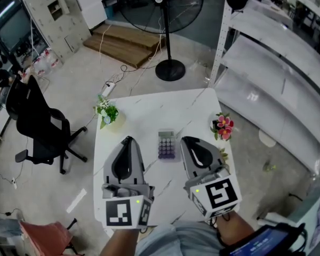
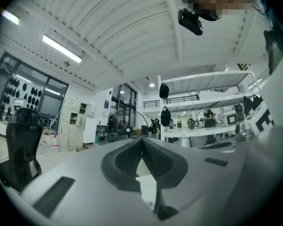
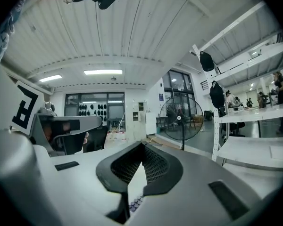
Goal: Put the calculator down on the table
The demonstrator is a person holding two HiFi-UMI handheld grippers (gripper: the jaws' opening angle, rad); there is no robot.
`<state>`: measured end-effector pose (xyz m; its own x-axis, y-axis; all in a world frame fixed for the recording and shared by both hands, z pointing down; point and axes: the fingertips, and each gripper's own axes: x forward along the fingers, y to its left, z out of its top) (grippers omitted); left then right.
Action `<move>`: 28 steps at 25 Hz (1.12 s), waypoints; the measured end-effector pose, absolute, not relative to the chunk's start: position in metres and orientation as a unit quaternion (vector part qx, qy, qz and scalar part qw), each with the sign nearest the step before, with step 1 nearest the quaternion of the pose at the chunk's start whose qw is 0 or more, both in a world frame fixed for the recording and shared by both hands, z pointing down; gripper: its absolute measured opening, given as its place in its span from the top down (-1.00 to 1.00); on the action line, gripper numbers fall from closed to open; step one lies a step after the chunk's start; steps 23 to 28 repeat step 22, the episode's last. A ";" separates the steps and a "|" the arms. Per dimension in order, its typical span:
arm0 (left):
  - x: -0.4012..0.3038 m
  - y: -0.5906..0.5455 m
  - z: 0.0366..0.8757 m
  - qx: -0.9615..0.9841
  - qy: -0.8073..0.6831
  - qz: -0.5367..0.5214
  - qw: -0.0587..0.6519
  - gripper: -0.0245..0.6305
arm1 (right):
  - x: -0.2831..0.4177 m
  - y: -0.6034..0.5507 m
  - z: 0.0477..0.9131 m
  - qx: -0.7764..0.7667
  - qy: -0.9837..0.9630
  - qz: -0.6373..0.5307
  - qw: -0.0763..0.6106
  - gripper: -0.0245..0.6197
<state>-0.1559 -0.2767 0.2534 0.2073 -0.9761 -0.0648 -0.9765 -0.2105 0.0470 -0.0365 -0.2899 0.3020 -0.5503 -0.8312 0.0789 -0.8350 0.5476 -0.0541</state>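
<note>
Nearest the camera, both tools are held level above the near half of the table (image 1: 149,108), side by side, with their marker cubes toward the person. Left tool (image 1: 129,139): jaws together, tips meeting, nothing between them. Right tool (image 1: 185,139): jaws closed tight too, and empty. Its own view shows only a sliver of purple keys down through the gap behind the pads.

The calculator (image 1: 167,144) lies flat and face up on the white marble-look table, roughly mid-table. It has purple keys, with the display end pointing away from the person. In the head view it sits between the two tool tips, nearer the right one and apart from both.

Further back on the table, a small pot of green leaves with white flowers (image 1: 106,111) stands near the far left corner. A pot of pink flowers (image 1: 223,126) stands at the right edge. Both are well apart from the calculator.

On the floor:
- A black office chair (image 1: 40,124) stands to the left of the table.
- A red seat (image 1: 42,238) is in the bottom-left corner.
- A white power strip (image 1: 108,88) with its cable lies just past the far left corner.
- A pedestal fan (image 1: 168,20) stands beyond the far edge.
- Wooden steps (image 1: 122,42) lie to the left of the fan.
- A white shelving rack (image 1: 266,63) runs along the right.
- White cabinets (image 1: 53,9) are at the top left.
</note>
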 end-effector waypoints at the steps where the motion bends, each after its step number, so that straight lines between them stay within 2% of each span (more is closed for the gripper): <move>1: -0.156 -0.276 0.253 -0.777 0.628 0.039 0.003 0.90 | -0.036 -0.289 0.302 0.474 -0.879 0.043 0.021 0.88; 28: -0.154 -0.275 0.252 -0.779 0.626 0.029 0.019 0.90 | -0.035 -0.290 0.297 0.485 -0.874 0.031 0.009 0.88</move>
